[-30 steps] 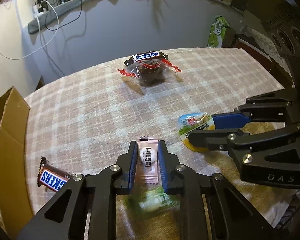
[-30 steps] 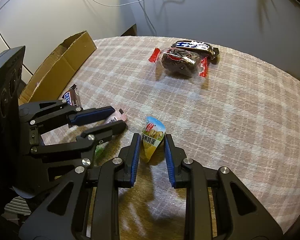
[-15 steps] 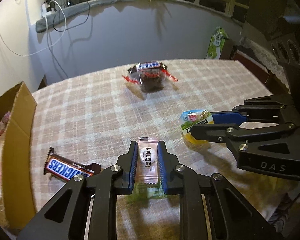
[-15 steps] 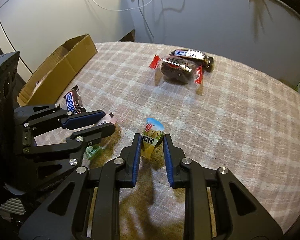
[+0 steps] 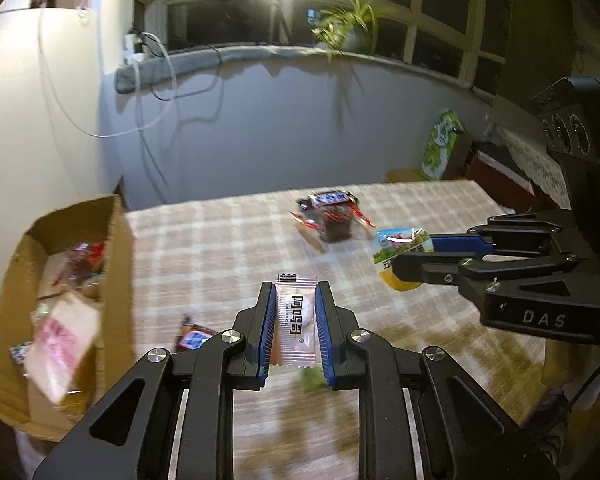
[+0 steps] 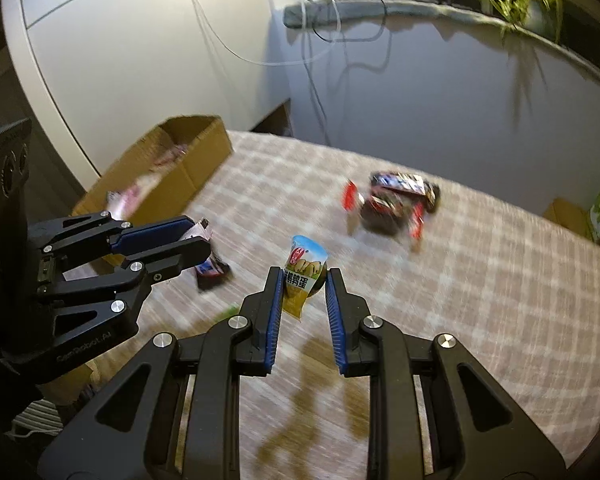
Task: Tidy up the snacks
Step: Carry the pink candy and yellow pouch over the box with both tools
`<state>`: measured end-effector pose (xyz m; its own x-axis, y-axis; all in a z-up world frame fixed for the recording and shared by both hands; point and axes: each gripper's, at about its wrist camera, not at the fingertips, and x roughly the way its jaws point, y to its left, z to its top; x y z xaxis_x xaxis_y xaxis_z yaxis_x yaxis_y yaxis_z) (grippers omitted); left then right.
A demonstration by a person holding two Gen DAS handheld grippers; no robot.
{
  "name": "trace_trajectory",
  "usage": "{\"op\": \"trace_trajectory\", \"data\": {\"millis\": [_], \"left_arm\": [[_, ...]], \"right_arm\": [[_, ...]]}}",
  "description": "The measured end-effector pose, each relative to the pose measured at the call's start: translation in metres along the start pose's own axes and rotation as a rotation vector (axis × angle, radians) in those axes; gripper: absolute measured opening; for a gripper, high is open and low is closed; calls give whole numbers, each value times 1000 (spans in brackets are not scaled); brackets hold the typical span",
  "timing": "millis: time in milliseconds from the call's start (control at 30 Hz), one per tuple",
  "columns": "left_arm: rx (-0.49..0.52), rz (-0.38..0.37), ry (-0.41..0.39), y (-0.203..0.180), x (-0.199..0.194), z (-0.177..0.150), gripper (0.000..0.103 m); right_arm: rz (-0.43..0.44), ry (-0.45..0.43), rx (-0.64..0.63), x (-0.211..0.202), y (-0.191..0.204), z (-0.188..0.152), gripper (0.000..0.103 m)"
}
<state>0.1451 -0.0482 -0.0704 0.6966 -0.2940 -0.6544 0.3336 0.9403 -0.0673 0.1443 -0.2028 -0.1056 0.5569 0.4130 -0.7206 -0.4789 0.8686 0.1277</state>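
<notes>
My left gripper (image 5: 296, 292) is shut on a pink candy wrapper (image 5: 297, 322) and holds it above the table. My right gripper (image 6: 303, 276) is shut on a yellow egg snack pack (image 6: 304, 272), also lifted; that pack shows in the left wrist view (image 5: 400, 254). An open cardboard box (image 5: 64, 304) with several snacks inside stands at the table's left edge, also in the right wrist view (image 6: 168, 168). A Snickers bar (image 5: 194, 338) lies on the checked tablecloth (image 5: 220, 248) near the box.
A dark snack pack with red ends (image 5: 332, 220) and a bar on top lies at mid-table, also in the right wrist view (image 6: 392, 204). A green wrapper (image 5: 312, 378) lies under my left gripper. A wall and window sill stand behind the table.
Both grippers have risen and tilted up with their snacks still held. The box's inside has come into view at the left.
</notes>
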Motion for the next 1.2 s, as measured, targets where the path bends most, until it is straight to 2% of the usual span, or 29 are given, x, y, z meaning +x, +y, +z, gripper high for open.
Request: {"op": "trace_trajectory", "data": {"millis": [300, 700, 1200], "left_arm": [[-70, 81, -56, 55, -34, -3, 18], [-182, 191, -93, 135, -65, -17, 18], [-239, 252, -83, 187, -68, -34, 18]], "right_arm": [[27, -42, -47, 3, 44, 37, 22], [95, -46, -136, 41, 107, 83, 22], [136, 17, -199, 107, 167, 116, 22]]}}
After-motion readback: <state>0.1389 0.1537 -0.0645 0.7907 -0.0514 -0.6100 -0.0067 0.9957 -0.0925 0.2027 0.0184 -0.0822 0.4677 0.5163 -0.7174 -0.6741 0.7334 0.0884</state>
